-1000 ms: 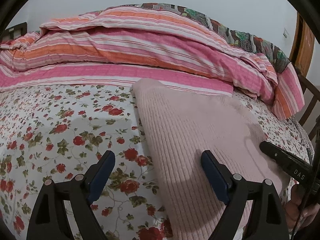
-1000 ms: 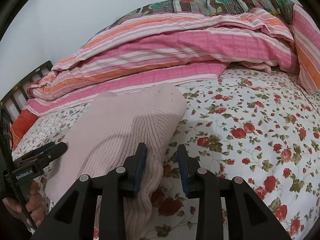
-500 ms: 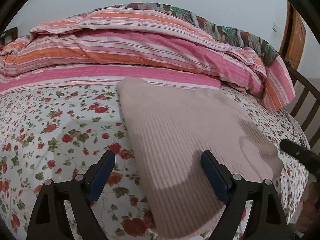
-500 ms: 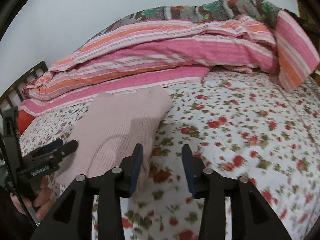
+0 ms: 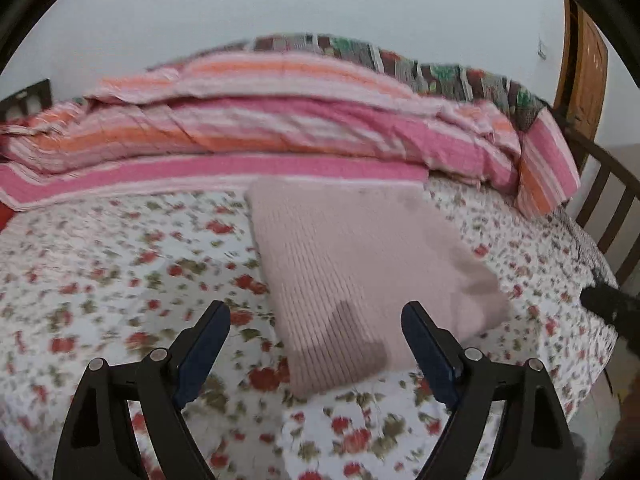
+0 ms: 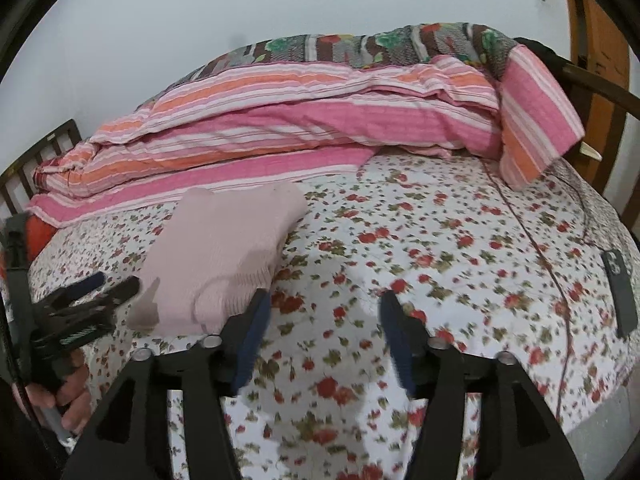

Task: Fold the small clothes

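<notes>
bedroom with a pale wall (image 5: 320,0), bed (image 6: 440,240) covered by a white sheet with red flowers. striped pink and orange quilt (image 5: 280,128) bunched along the far side of the bed, a darker patterned blanket (image 6: 360,46) behind it. wooden bed rails (image 5: 608,200) on the right edge in the left wrist view, a wooden door (image 5: 584,60) past them.

pink ribbed sweater (image 5: 352,272) lies folded flat on the sheet, a neat rectangle, its far edge touching or just short of the quilt, hard to tell with the blur. in the right wrist view the sweater (image 6: 224,256) sits left of centre.

left gripper (image 5: 316,340) jaws wide apart, holding nothing, poised over the near end of the sweater, not touching it. the same gripper shows in the right wrist view (image 6: 100,292) at the left edge, beside the sweater's near corner, with the hand (image 6: 68,392) under it.

right gripper (image 6: 324,336) jaws wide, holding nothing, over bare sheet just right of the sweater. in the left wrist view only a dark blurred bit shows at the right edge.

dark phone (image 6: 620,292) lies on the sheet near the right edge of the bed, a thin cable (image 6: 536,248) running across the sheet beside it.
</notes>
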Demonstrator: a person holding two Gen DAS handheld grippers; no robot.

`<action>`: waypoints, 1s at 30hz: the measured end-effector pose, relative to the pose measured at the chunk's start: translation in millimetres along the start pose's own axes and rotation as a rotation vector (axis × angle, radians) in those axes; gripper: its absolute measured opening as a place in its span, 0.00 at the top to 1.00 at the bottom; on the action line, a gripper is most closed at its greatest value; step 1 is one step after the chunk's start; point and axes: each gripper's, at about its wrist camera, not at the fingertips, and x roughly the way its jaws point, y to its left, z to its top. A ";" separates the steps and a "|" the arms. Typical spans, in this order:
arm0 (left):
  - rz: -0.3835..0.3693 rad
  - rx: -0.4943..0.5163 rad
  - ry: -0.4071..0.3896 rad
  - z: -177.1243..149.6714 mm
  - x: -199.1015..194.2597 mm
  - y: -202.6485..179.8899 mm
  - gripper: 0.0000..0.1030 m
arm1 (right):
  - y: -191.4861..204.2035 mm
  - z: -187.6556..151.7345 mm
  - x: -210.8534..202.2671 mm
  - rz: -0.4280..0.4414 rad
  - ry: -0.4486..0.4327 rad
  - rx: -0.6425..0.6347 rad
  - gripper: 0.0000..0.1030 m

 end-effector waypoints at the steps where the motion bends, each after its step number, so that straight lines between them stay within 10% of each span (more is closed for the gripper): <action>1: 0.005 -0.009 -0.006 0.9 -8.3 0.1 0.15 | 0.1 -1.5 -7.5 0.017 -0.015 0.004 0.15; 8: 0.116 -0.026 -0.045 -1.8 -66.3 -8.8 0.14 | 10.4 -6.3 -51.9 -0.011 -0.091 -0.055 0.05; 30: 0.141 -0.028 -0.119 -17.6 -149.4 -21.7 0.13 | 17.1 -29.2 -131.1 -0.013 -0.157 -0.054 0.04</action>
